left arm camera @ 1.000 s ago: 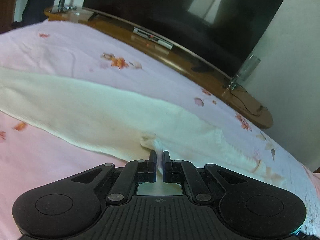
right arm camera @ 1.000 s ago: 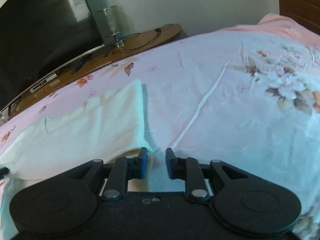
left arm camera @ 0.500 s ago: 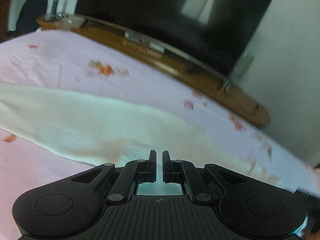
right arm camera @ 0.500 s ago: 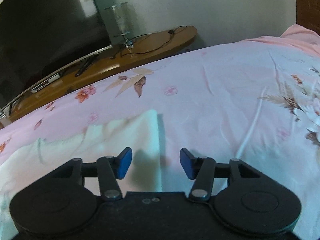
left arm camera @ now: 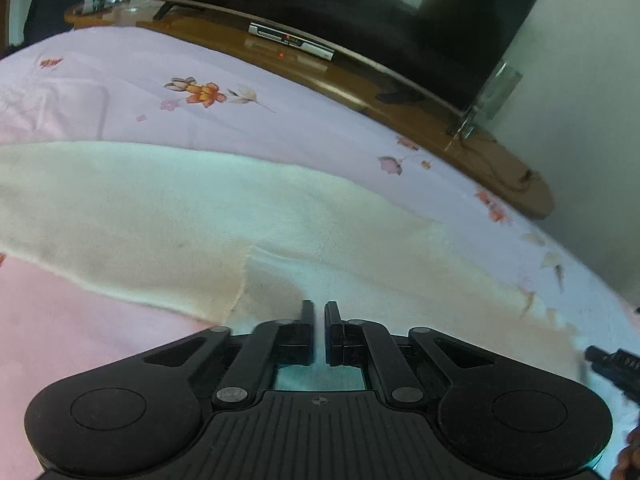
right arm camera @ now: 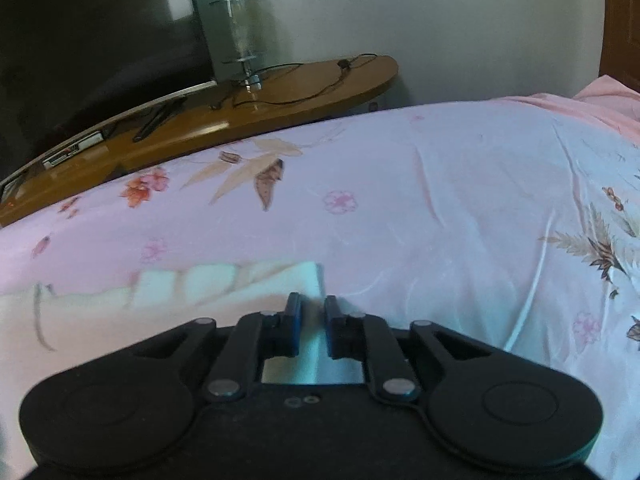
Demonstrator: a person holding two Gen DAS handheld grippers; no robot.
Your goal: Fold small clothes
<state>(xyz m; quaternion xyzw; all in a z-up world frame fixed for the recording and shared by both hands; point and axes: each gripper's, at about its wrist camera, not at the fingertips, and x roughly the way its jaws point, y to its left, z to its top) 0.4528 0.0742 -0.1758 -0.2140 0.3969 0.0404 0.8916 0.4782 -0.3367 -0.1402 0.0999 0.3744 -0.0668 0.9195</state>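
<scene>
A cream knitted garment (left arm camera: 208,216) lies spread on the pink floral bedsheet (left arm camera: 248,120). My left gripper (left arm camera: 319,312) is shut on a fold of the garment at its near edge. In the right wrist view the garment's corner (right arm camera: 224,280) lies just ahead of my right gripper (right arm camera: 313,306), whose jaws are nearly closed on the garment's edge. The right gripper's body shows at the right edge of the left wrist view (left arm camera: 616,364).
A curved wooden TV stand (left arm camera: 360,80) runs along the bed's far side, with a large dark TV (left arm camera: 360,4), a set-top box (left arm camera: 290,40) and a glass lamp (right arm camera: 242,36) with cables. A pink pillow (right arm camera: 608,100) lies at far right.
My right gripper opened wide, then closed down on the garment's corner. My left gripper stayed shut on the fabric, and the garment now lies flatter in front of it.
</scene>
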